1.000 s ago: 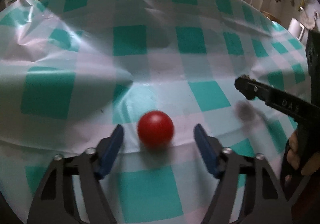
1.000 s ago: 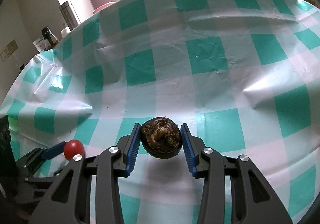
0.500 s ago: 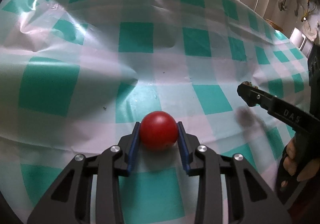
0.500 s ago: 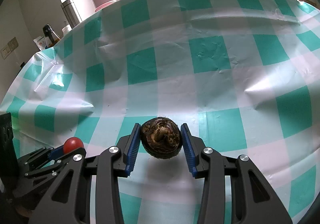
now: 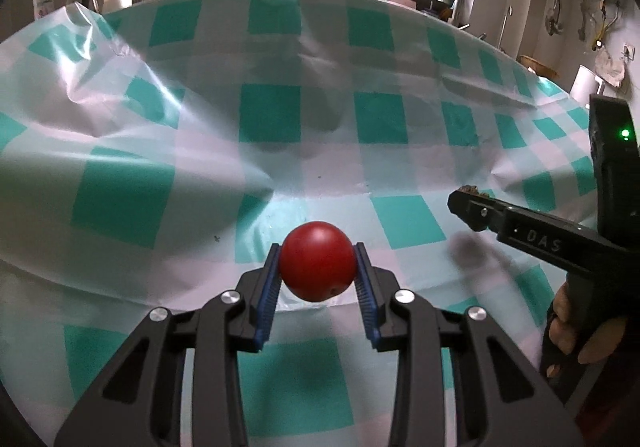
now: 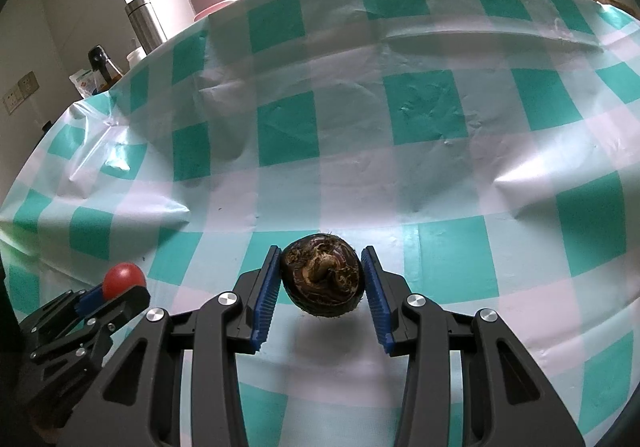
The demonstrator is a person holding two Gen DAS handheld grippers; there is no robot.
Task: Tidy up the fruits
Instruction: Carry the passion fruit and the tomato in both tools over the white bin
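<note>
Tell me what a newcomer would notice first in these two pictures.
First, the smooth round red fruit clamped between the left gripper's blue pads. Next, the rough dark brown round fruit held the same way in the right gripper. Behind both spreads the wrinkled teal-and-white checked plastic tablecloth.

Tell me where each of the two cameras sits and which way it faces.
Left wrist view: sits on the left hand-held gripper, looking forward and down along its fingers at the red fruit clamped between them, over the checked tablecloth; a hand holding the right hand-held gripper shows at right.
Right wrist view: sits on the right hand-held gripper, looking forward and down at the brown fruit it clamps; no hand shows.
Shared: the tablecloth, the red fruit, and each view catches the other gripper.
</note>
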